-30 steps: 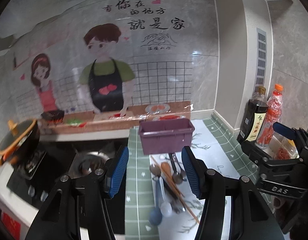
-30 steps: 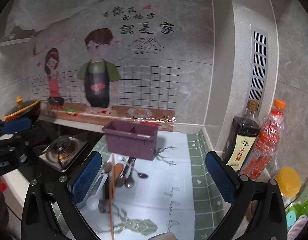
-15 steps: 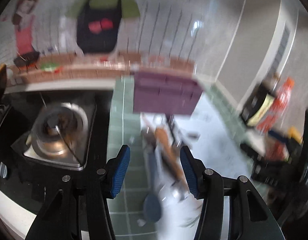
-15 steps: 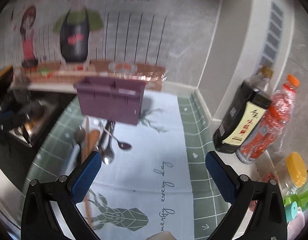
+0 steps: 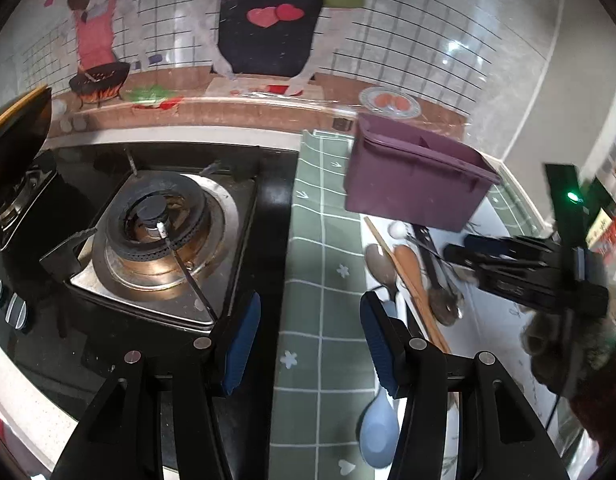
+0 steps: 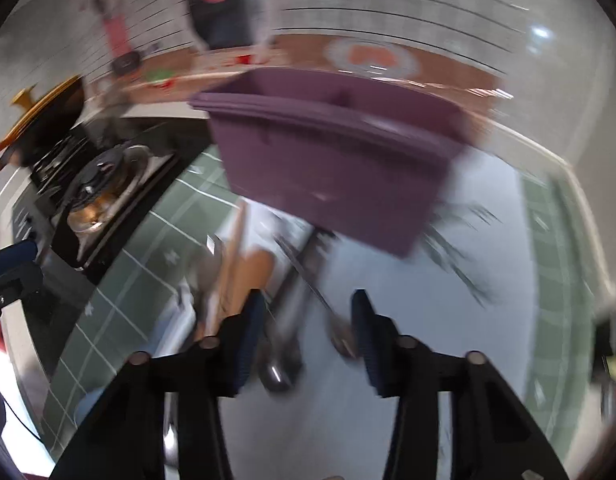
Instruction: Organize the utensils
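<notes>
Looking at this, basically nothing's sorted yet. All the utensils lie in a loose pile on the counter [image 5: 324, 280] just in front of the purple plastic divided caddy [image 5: 412, 184]: a wooden spoon [image 5: 408, 264], a pale blue plastic spoon [image 5: 379, 420], a couple of metal spoons [image 5: 444, 304] and a wooden chopstick [image 5: 388, 252]. From what shows, the caddy looks empty. The right hand-held gripper [image 6: 304, 336] hangs low over the metal spoons, jaws spread, holding nothing; the picture is blurry. The left hand-held gripper [image 5: 308, 344] is also spread and empty, beside the gas burner [image 5: 156, 220].
</notes>
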`<state>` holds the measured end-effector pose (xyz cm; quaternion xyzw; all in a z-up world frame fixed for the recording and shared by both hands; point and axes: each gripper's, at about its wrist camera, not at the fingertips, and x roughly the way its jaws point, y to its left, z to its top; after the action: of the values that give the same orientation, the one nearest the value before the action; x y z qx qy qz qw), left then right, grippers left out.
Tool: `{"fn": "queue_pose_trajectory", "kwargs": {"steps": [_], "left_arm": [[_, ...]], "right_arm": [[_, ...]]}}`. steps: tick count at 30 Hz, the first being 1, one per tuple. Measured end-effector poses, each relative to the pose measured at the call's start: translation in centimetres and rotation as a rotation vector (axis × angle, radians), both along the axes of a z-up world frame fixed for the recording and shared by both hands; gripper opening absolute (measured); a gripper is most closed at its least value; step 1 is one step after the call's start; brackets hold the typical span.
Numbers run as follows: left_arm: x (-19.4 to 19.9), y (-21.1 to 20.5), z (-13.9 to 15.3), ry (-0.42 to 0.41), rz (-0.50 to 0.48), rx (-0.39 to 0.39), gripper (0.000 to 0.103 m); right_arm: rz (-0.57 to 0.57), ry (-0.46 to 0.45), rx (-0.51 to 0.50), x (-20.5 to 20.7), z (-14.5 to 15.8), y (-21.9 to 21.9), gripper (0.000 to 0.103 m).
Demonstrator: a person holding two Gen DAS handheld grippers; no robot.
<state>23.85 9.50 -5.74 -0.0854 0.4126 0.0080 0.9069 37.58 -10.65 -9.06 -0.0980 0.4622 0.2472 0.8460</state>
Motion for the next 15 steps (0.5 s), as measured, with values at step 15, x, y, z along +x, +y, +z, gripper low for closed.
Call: {"fn": "queue_pose_trajectory", "kwargs": {"steps": [15], "left_arm": [[0.4, 0.0, -3.0, 0.132, 0.035, -0.141, 0.049]], "right_arm": [[-0.022, 0.059, -0.06, 4.2, -3.3, 4.6, 0.02]]}}
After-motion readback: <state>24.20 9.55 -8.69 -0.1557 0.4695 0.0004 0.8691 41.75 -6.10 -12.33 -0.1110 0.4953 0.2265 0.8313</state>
